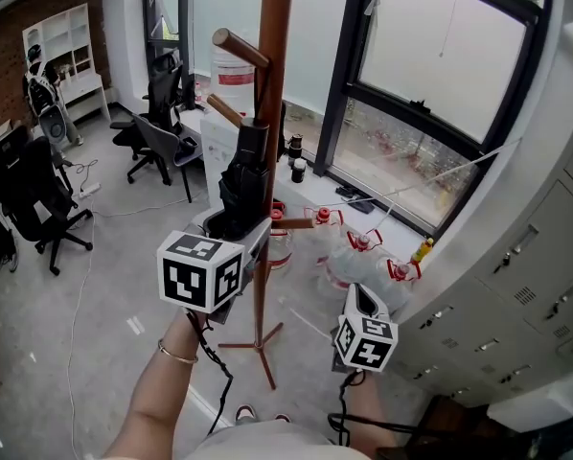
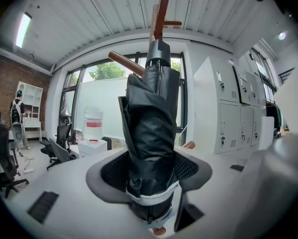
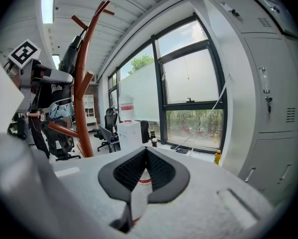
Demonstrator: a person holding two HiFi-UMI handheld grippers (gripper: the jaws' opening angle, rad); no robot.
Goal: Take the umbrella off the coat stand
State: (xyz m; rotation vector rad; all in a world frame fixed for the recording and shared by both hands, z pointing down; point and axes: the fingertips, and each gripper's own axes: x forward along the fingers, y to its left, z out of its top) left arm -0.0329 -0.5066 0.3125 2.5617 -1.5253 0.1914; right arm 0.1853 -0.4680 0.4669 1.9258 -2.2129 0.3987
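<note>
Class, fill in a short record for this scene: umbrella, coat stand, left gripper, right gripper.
umbrella: black, folded, upright against the stand's pole
coat stand: brown wood, standing near the window
left gripper: closed on the umbrella's lower part
right gripper: shut, empty, to the right of the stand

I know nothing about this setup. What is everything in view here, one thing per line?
coat stand: one, brown wood, near the window
umbrella: one, black, folded, upright against the stand
water jugs: at least three, clear with red caps, floor below the window
water cooler: one, white, behind the stand
office chairs: several, black, left side
shelf: one, white, far left wall
lockers: a row, grey, right wall
bottle: one, yellow, window ledge
left gripper: pale grey, closed on the umbrella
right gripper: pale grey, shut, empty
forearm: one, wearing a bracelet
</note>
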